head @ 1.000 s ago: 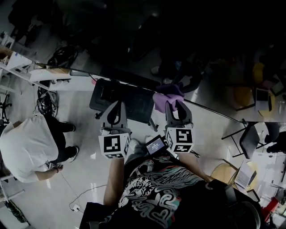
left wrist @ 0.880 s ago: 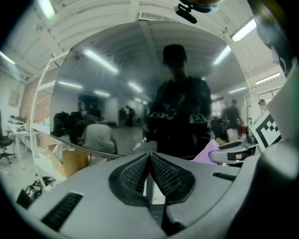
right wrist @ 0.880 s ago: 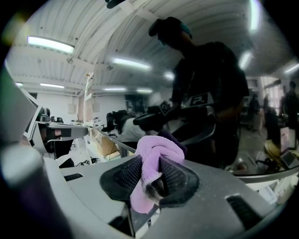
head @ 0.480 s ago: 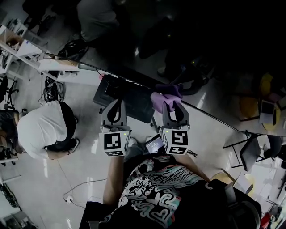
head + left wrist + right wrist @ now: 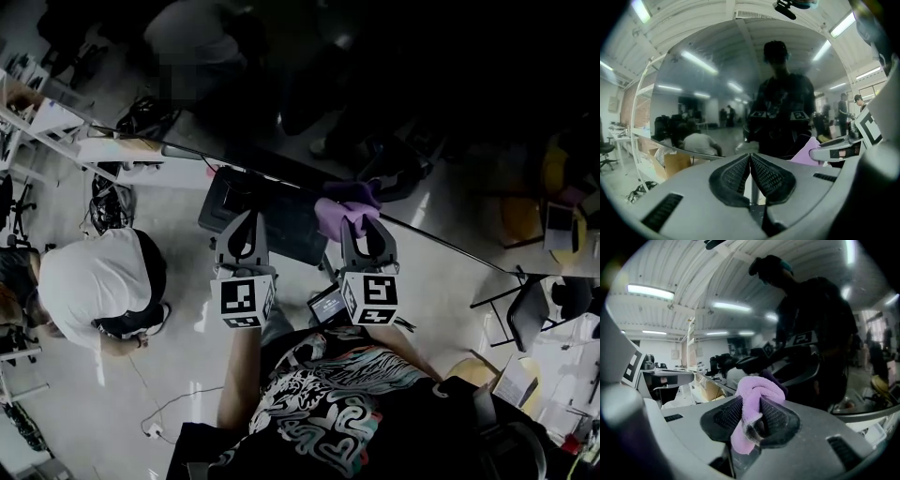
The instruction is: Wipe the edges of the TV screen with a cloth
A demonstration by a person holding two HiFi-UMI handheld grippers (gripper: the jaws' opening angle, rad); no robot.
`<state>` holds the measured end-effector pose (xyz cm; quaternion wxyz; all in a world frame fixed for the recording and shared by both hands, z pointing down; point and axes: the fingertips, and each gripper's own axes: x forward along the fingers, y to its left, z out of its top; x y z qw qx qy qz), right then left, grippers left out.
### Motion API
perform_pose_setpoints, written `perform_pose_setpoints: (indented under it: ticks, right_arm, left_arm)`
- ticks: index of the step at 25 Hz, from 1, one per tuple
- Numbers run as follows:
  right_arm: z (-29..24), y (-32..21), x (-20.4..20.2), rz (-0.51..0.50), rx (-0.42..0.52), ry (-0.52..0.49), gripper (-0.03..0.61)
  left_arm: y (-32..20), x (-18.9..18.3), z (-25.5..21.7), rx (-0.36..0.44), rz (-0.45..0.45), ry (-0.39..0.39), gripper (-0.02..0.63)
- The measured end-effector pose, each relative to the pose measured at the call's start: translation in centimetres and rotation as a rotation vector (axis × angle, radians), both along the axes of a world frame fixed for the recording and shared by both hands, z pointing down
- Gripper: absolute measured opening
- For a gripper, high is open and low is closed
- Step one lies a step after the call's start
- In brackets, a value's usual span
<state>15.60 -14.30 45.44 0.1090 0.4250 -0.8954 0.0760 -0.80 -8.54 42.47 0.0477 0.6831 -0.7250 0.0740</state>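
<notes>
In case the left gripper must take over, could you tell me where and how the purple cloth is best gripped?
Probably the bunched wad of the purple cloth bulging past the tips of the right gripper, coming from its left: that part is free and thick, while the rest is pinched between the right jaws.

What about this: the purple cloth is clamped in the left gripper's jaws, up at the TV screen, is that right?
No. The purple cloth is clamped in the jaws of the right gripper, not the left gripper, up at the TV screen. The right gripper view shows it pinched between them. The left gripper's jaws are shut on nothing.
</notes>
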Motion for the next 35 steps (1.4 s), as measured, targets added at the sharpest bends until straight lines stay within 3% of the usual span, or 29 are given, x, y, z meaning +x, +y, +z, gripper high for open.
perform_pose_setpoints:
  ticks: [15, 35]
  right_arm:
    - [-0.2, -0.1, -8.7, -0.009, -0.016, 0.017, 0.132]
    - [0.0, -0.1, -13.8, 0.015, -0.025, 0.029, 0.132]
  left_arm:
    - [-0.6, -9.1, -0.5, 0.001, 0.038, 0.01, 0.018]
    - [-0.6, -14.7, 0.0, -0.001, 0.094, 0.031, 0.018]
